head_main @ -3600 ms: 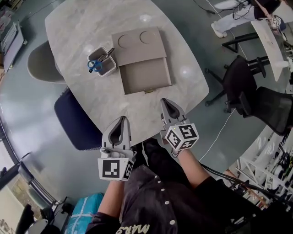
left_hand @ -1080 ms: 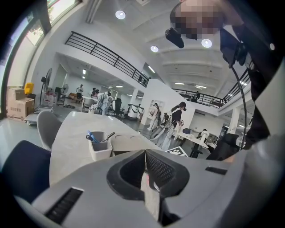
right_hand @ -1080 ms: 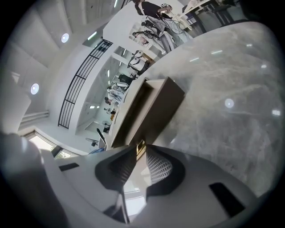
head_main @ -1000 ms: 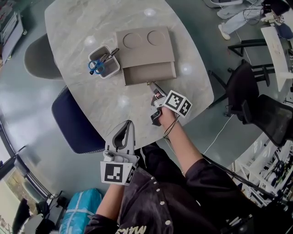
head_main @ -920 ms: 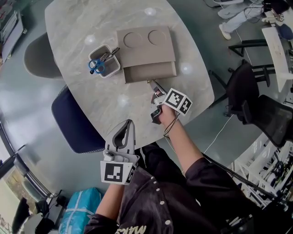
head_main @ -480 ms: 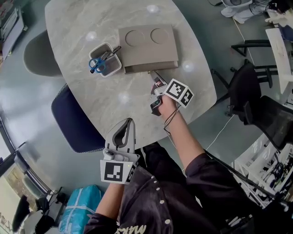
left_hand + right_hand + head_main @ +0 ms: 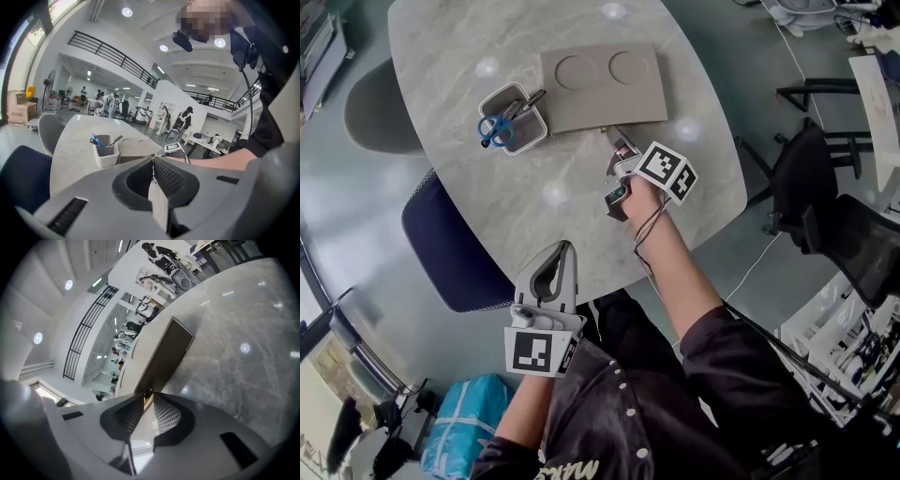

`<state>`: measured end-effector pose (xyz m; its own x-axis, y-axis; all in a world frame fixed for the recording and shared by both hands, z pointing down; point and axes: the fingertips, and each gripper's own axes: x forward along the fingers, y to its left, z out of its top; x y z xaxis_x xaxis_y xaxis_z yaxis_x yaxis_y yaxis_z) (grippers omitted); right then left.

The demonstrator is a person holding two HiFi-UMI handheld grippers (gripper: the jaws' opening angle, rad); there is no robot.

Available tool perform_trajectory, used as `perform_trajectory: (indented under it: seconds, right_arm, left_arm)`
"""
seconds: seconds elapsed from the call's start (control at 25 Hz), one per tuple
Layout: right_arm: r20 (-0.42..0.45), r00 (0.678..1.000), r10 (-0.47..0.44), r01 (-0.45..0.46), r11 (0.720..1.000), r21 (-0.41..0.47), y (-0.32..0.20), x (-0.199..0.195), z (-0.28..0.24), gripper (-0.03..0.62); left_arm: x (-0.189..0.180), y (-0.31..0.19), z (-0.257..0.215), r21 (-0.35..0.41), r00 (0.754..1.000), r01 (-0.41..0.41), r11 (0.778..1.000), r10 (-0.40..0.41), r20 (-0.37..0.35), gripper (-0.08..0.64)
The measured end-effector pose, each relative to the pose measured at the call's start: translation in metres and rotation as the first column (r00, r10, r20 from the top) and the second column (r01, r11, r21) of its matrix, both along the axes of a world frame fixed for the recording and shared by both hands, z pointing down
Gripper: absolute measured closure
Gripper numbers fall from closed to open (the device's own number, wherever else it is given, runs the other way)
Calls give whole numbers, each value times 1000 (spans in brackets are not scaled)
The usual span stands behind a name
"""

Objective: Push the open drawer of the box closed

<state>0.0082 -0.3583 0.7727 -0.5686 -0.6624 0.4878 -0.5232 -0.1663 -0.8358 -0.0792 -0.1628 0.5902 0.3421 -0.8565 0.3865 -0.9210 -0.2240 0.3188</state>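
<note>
The flat taupe box lies on the marble table, its drawer flush with the front face. A small brass pull sticks out of that face. My right gripper is shut, its tips against the pull. In the right gripper view the box front runs away from the shut tips, with a sliver of brass showing there. My left gripper is shut and empty, held off the table's near edge. From the left gripper view the box shows beyond the tips.
A white cup with blue scissors and pens stands just left of the box. A navy chair and a grey chair sit at the table's left side. Black chairs stand on the right.
The drawer has slid fully into the box. My right gripper followed it forward with its tips on the pull. The left gripper has stayed put.
</note>
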Motion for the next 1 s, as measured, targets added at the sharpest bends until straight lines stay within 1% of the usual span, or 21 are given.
perform_trajectory:
  seconds: [0.4, 0.6, 0.68, 0.72, 0.84, 1.0]
  right_arm:
    - [-5, 1000, -9, 9, 1000, 5, -1, -1, 1, 526]
    - [-63, 997, -47, 48, 999, 10, 13, 7, 0, 532]
    - [-76, 996, -49, 50, 999, 11, 20, 13, -5, 555]
    - [-83, 995, -50, 52, 998, 17, 23, 15, -9, 578]
    - [-128, 988, -80, 90, 993, 73, 34, 18, -27, 592]
    - [-174, 976, -129, 158, 973, 166, 45, 16, -60, 594]
  left_arm:
    - [-2, 1, -2, 9, 1000, 5, 1000, -5, 1, 543]
    - [-1, 5, -12, 29, 1000, 1, 1000, -1, 6, 543]
    - [-1, 7, -18, 45, 1000, 1, 999, -2, 9, 543]
    - [-1, 8, -21, 52, 1000, 0, 999, -1, 11, 543]
    - [0, 10, -27, 65, 1000, -8, 998, 7, 18, 543]
    - [2, 12, -36, 92, 1000, -20, 996, 18, 18, 543]
